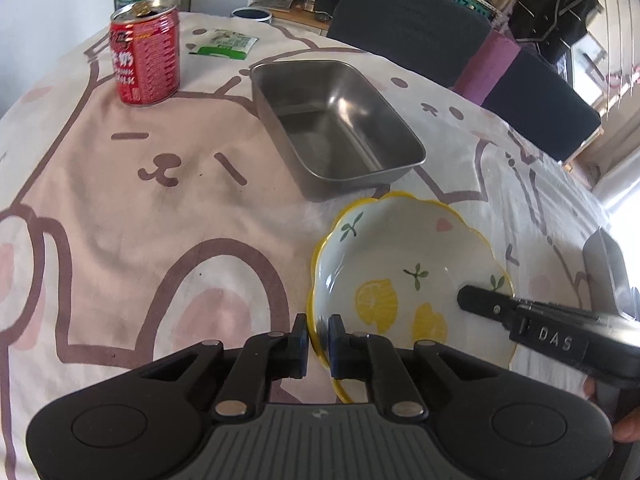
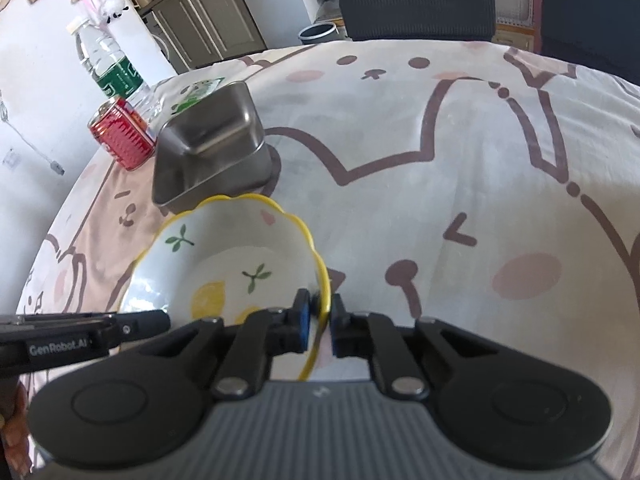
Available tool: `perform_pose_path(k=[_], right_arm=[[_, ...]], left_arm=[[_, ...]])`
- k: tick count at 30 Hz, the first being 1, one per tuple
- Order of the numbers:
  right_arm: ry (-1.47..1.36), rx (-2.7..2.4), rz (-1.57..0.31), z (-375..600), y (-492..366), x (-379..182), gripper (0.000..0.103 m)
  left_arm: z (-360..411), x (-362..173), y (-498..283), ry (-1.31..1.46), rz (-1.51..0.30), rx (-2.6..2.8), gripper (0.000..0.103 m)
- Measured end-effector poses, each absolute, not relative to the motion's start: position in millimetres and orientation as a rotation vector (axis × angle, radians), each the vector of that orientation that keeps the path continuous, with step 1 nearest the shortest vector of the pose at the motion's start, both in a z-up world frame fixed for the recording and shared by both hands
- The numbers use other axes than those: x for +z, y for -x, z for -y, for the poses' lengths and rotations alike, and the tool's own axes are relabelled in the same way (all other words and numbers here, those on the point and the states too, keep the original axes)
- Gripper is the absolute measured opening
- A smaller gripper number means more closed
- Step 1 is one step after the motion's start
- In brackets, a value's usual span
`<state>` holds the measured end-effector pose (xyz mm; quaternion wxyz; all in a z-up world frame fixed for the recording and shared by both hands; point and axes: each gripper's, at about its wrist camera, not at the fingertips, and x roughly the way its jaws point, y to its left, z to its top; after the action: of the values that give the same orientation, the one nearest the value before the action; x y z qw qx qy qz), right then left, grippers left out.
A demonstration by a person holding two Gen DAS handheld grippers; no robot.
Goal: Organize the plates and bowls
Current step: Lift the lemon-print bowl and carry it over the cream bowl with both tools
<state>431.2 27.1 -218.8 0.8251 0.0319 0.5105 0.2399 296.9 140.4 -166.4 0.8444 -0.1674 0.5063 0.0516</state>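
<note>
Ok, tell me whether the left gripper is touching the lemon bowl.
Touching. The left wrist view shows the left gripper with one finger outside and one inside the lemon bowl, both pads pressed against its yellow rim with no gap.

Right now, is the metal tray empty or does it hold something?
Empty. The metal tray shows only its bare, shiny bottom in the left wrist view; the bowl sits outside it.

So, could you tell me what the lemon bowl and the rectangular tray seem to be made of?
The lemon bowl looks like glazed ceramic: a glossy white surface with painted lemons and a yellow scalloped rim. The rectangular tray looks like brushed stainless steel: grey, with soft reflections.
</note>
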Motion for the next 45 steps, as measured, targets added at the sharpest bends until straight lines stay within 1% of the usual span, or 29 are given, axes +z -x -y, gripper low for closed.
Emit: perform_pose_path(k=[4,6,10,15,21,30,38,45], right_arm=[[-0.092,0.516,-1.096,-25.8,-435.5,-220.2,0.013],[-0.090,0.516,-1.095,-26.1,-435.2,-219.9,0.013],[-0.066,0.513,-1.098,-27.5,-431.5,-218.3,0.013],[-0.053,0.521,-1.101,-22.4,-426.6,-213.4,0.013],[-0.065,0.524,-1.048,-10.5,-410.7,-191.4,0.013],[-0.102,0.508,-0.952,20.7,-371.8,-148.5,0.012],[-0.141,0.461,-0.895,57.2,-332.6,-122.2,0.012],[-0.152,0.430,-0.889,88.4,-295.9,-112.9,0.012]], left_arm=[[-141.7,-167.0,-296.2,0.365,-1.063,0.109,0.012],[-143.6,-166.7,-295.9,0.381,-1.065,0.115,0.010],[-136.7,-162.3,-295.4,0.331,-1.069,0.112,0.010],[-134.3,-151.5,-289.8,0.333,-1.049,0.107,0.010],[-128.5,-122.9,-276.3,0.338,-0.975,0.082,0.010],[-99.8,-80.6,-240.9,0.291,-0.875,0.011,0.010],[-74.2,-64.0,-213.0,0.278,-0.824,-0.056,0.009],[-52.9,-63.8,-186.1,0.276,-0.829,-0.158,0.009]])
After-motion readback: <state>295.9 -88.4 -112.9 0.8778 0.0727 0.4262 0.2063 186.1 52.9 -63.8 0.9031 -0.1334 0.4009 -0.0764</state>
